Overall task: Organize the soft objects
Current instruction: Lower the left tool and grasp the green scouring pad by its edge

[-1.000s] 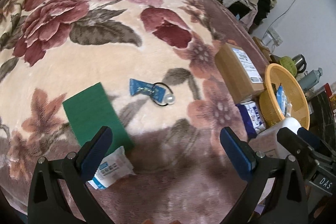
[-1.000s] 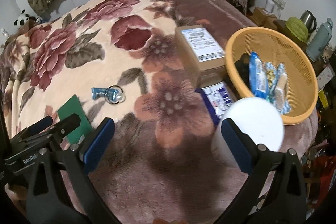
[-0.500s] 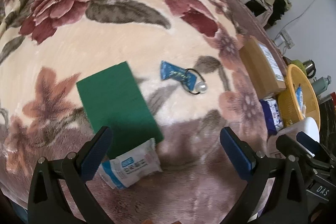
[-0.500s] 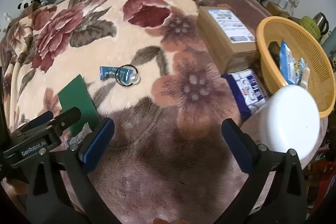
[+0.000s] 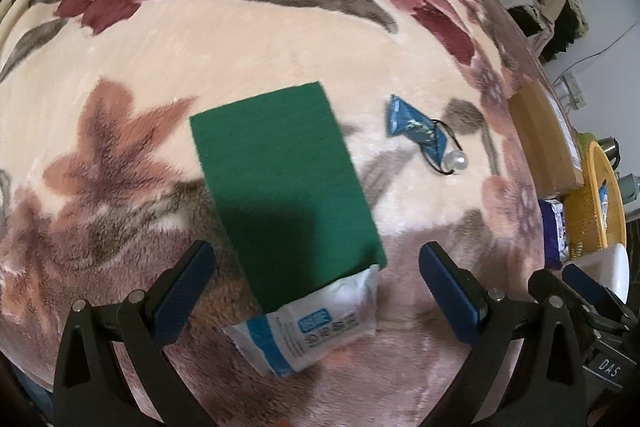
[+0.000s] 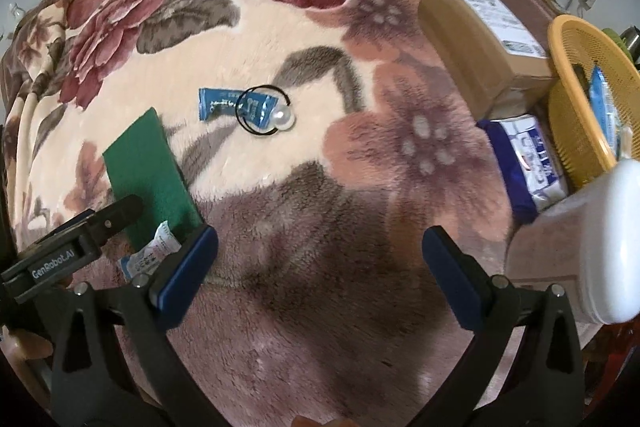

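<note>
Left hand-held gripper (image 5: 316,267): hovering with jaws spread wide and gripping nothing, directly over the near end of the green pad (image 5: 280,183) and the white-and-blue tissue pack (image 5: 312,323), both lying on the floral blanket (image 5: 240,39) of the bed. Pack tucking partly under the pad's near edge, touching it. Judging by its look: light, soft, crinkly film wrapper, likely slipping under a shallow pinch; taking hold across the short width at mid-body, pressing slightly into the plush pile. Pad appearing thin, flat and flexible, likely drooping when lifted; catching one free long edge rather than the face.

Right hand-held gripper (image 6: 320,259): likewise standing apart and empty, hanging above bare blanket.

Farther out: blue sachet (image 6: 232,105) lying under a black hair tie (image 6: 260,111) carrying a pearl bead, both small and light, apt to lift together. At the bed's right edge: cardboard box (image 6: 480,27), blue-wrapped pack (image 6: 528,163), and yellow basket (image 6: 580,99), judged the likely receptacle.
</note>
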Motion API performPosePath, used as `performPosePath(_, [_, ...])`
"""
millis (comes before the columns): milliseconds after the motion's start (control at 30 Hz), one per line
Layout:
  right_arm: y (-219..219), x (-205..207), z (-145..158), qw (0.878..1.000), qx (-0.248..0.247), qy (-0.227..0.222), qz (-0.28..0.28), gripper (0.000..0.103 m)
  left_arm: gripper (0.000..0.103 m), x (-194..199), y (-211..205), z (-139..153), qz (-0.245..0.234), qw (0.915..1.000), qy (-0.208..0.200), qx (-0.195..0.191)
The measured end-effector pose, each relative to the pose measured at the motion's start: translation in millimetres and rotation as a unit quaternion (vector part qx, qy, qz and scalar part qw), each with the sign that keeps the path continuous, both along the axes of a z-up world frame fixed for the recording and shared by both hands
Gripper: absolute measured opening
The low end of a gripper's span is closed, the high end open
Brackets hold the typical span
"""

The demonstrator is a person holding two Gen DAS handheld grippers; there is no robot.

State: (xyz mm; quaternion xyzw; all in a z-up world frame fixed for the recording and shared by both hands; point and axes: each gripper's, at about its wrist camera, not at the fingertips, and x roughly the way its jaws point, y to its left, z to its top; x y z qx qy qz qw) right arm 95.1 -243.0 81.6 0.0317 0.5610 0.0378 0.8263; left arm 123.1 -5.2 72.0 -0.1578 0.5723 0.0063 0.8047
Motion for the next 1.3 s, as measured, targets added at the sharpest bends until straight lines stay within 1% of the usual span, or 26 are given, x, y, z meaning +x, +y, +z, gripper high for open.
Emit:
performPosePath(100, [3.0, 1.9, -9.0, 1.0, 0.002, 0.008, 0.002, 0.103, 0.102, -5.2, 2.8, -7.1, 0.001, 1.0, 0.006, -0.007])
performPosePath(267, [3.7, 3.8, -20.9, 1.0, 0.008, 0.022, 0.001, 0.103, 0.102, -15.1, -0.5, -17.9, -0.011, 0.9997, 0.016, -0.014])
performPosePath(367, [3.3, 5.5, -24.1, 1.0, 0.01, 0.025, -0.002, 0.103, 0.102, -10.9, 4.6, -25.9, 0.003, 0.9992, 0.025, -0.033])
performPosePath(500, [3.7, 4.5, -26.0, 1.0, 0.012, 0.026, -0.002, 0.103, 0.102, 0.6, 22.6, -36.7, 0.047, 0.9966, 0.016, -0.066])
performPosePath(600, [4.6, 3.6, -31.3, 0.999, 0.012, 0.032, 0.002, 0.103, 0.102, 7.1, 31.3, -45.2, 0.061, 0.9956, 0.014, -0.07])
performPosePath(667, [5.2, 2.4, -36.4, 0.999, 0.013, 0.037, 0.005, 0.103, 0.101, 12.2, 32.7, -52.0, 0.061, 0.995, 0.017, -0.077])
performPosePath(700, [5.4, 2.1, -38.0, 0.999, 0.013, 0.039, 0.005, 0.103, 0.099, 13.2, 32.0, -51.9, 0.061, 0.9951, 0.013, -0.077])
performPosePath(733, [5.4, 2.0, -40.1, 0.999, 0.013, 0.041, 0.005, 0.103, 0.092, 13.3, 31.3, -50.3, 0.061, 0.9953, 0.007, -0.075])
performPosePath(767, [5.2, 2.1, -42.6, 0.999, 0.014, 0.044, 0.004, 0.103, 0.076, 12.5, 29.2, -45.9, 0.059, 0.9959, -0.006, -0.069])
performPosePath(800, [4.5, 2.3, -43.8, 0.999, 0.015, 0.045, 0.004, 0.103, 0.066, 12.5, 27.0, -42.4, 0.053, 0.9965, -0.011, -0.063])
performPosePath(833, [4.2, 2.6, -45.7, 0.999, 0.014, 0.047, 0.003, 0.103, 0.053, 11.8, 25.7, -38.8, 0.051, 0.997, -0.015, -0.057])
performPosePath(867, [3.8, 3.0, -46.3, 0.999, 0.014, 0.048, 0.003, 0.103, 0.046, 11.3, 26.1, -35.9, 0.051, 0.9968, -0.02, -0.057])
performPosePath(900, [3.5, 3.5, -46.9, 0.999, 0.015, 0.048, 0.003, 0.103, 0.043, 10.7, 26.8, -32.0, 0.05, 0.9963, -0.027, -0.063])
performPosePath(933, [3.1, 3.9, -47.6, 0.999, 0.015, 0.048, 0.003, 0.103, 0.038, 10.4, 26.2, -27.6, 0.049, 0.9954, -0.035, -0.074])
performPosePath(1067, [1.5, 5.2, -48.4, 0.999, 0.019, 0.049, 0.003, 0.103, 0.037, 8.8, 20.0, -9.0, 0.035, 0.9909, -0.064, -0.113])
performPosePath(1133, [0.3, 6.1, -48.7, 0.999, 0.021, 0.048, 0.002, 0.103, 0.037, 8.0, 8.9, 3.5, 0.004, 0.9863, -0.082, -0.143])
performPosePath(1167, [-0.6, 6.3, -49.2, 0.999, 0.021, 0.049, 0.001, 0.103, 0.037, 8.7, 4.9, 6.6, -0.008, 0.9851, -0.083, -0.15])
performPosePath(1200, [-1.2, 6.6, -49.7, 0.999, 0.021, 0.049, 0.0, 0.103, 0.037, 11.2, -4.7, 9.1, -0.024, 0.9855, -0.081, -0.147])
performPosePath(1233, [-2.2, 6.8, -50.2, 0.999, 0.022, 0.05, 0.0, 0.103, 0.037, 13.6, -12.1, 9.8, -0.031, 0.9873, -0.078, -0.135])
performPosePath(1300, [-3.2, 7.1, -51.1, 0.998, 0.023, 0.052, -0.001, 0.103, 0.037, 24.3, -26.4, 5.3, -0.035, 0.992, -0.067, -0.101])
